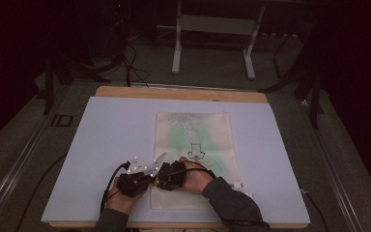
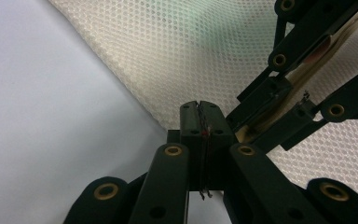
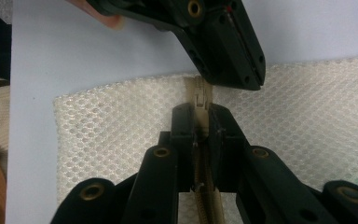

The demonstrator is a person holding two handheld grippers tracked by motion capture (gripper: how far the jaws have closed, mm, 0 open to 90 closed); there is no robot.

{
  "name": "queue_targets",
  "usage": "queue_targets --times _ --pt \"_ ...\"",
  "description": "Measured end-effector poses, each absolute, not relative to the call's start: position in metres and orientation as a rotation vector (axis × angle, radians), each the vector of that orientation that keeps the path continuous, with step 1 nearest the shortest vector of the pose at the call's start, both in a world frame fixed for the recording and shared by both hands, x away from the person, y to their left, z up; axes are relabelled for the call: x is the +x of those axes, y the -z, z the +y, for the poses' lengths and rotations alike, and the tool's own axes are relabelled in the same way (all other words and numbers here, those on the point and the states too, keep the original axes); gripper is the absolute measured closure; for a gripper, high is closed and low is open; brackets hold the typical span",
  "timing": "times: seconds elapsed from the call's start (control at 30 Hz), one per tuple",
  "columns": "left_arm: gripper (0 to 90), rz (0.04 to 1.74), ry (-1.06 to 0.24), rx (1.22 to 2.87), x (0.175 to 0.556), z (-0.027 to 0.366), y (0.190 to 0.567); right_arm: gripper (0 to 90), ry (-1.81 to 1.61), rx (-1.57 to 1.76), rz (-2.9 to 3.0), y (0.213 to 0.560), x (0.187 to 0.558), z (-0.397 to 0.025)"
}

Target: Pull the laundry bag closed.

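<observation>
A cream mesh zippered pouch (image 1: 195, 154) lies on the lavender table (image 1: 106, 145), long axis twelve to six. At its near-left edge, the right hand-held gripper (image 3: 200, 122) clamps the zipper (image 3: 200, 95) — the left hand-held gripper (image 2: 200, 122), jaws together, pinches something thin just beside it at nine o'clock.

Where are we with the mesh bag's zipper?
Done: both grippers have reached the mesh bag's near left edge. In hand: right gripper is clamped on the zipper pull; left gripper is shut at the bag's edge. Left: drawing the zipper; how far it's run is unclear.
</observation>
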State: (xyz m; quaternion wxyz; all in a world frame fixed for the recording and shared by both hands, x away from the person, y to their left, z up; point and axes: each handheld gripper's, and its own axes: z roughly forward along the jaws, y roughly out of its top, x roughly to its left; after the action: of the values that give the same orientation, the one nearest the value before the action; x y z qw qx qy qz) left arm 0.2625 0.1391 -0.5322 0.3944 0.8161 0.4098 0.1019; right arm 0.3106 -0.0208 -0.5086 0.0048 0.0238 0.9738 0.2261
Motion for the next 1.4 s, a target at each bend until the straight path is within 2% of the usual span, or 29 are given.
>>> queue_targets --times 0.27,0.53,0.87,1.4 --pt "89.1 1.071 -0.259 2.079 0.264 0.136 0.534 81.9 -0.700 0.068 3.049 0.508 0.311 -0.020" --pt "89.8 1.068 -0.311 2.132 0.264 0.129 0.533 82.2 -0.693 0.073 3.050 0.507 0.311 -0.021" --pt "89.9 1.064 -0.319 2.143 0.264 0.128 0.533 82.4 -0.667 0.068 3.068 0.506 0.314 -0.035" --pt "88.6 1.041 -0.226 2.064 0.254 0.136 0.528 82.2 -0.664 0.070 3.067 0.507 0.313 -0.039"
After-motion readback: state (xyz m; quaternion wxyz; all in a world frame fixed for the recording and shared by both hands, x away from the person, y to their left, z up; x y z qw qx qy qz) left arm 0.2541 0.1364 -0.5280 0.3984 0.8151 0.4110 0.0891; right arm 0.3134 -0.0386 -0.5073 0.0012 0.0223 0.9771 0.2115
